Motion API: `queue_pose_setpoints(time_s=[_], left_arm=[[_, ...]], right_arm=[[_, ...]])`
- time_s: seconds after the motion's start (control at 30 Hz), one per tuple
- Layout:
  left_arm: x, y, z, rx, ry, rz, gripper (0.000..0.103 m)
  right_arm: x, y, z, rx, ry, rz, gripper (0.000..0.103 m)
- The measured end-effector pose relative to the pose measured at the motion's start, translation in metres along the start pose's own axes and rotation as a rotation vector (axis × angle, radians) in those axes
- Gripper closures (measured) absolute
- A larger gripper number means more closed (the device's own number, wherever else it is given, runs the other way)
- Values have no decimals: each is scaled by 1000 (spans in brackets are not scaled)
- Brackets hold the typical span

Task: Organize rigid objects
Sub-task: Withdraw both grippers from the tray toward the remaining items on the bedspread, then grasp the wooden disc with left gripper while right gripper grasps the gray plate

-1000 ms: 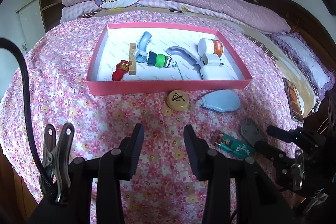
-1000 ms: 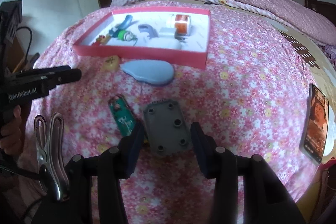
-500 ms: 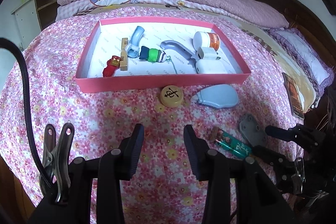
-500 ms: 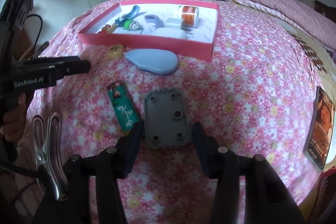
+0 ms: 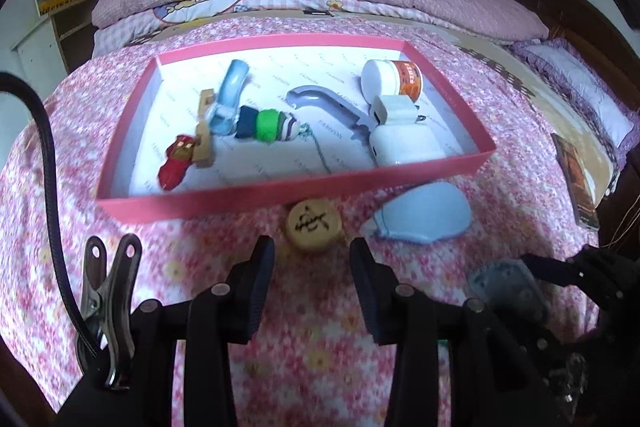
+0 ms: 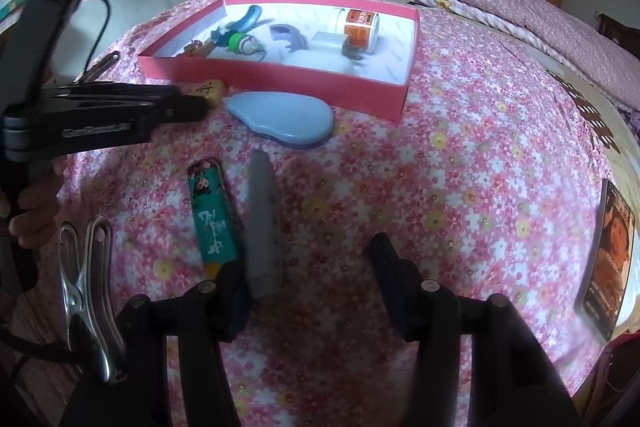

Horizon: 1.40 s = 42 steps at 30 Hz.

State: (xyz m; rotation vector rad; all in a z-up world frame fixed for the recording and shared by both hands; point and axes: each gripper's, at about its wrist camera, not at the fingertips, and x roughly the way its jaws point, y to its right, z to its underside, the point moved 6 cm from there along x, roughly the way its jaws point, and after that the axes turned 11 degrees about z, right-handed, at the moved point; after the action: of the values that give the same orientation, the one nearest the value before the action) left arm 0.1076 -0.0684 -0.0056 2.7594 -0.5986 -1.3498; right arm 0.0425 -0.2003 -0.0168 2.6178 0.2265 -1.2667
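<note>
At twelve o'clock of the half-open, empty left gripper point(image 5: 312, 263) sat the wooden disc point(image 5: 314, 224); the right gripper point(image 6: 310, 263), jaws opening, risked toppling the tilted grey plate point(image 6: 262, 223).

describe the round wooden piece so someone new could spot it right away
Start at the pink tray on the flowered bedspread. Just outside its near wall lies the wooden disc, left of the pale blue case. It alone is round and tan, with a black character on top.
</note>
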Motion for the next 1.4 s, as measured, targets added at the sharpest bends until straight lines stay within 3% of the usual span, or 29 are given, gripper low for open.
queue_pose_setpoints(time_s=[0.37,0.47,0.93,1.1,1.4], left_arm=[[18,2,-8,24,27,-51,62],[17,3,-7,24,33,-32,70],[-6,-5,10,-4,38,-19,70],[-12,-5,14,-8,44,-11,70],[-26,-6,18,-21,61,1,70]], right_arm=[[-2,2,2,41,31,-25,48],[-2,2,2,46,34,-27,48],[-2,2,1,65,34,-19,48],[-1,6,1,89,28,-4,57],[-3,10,-3,151,20,-30,58]])
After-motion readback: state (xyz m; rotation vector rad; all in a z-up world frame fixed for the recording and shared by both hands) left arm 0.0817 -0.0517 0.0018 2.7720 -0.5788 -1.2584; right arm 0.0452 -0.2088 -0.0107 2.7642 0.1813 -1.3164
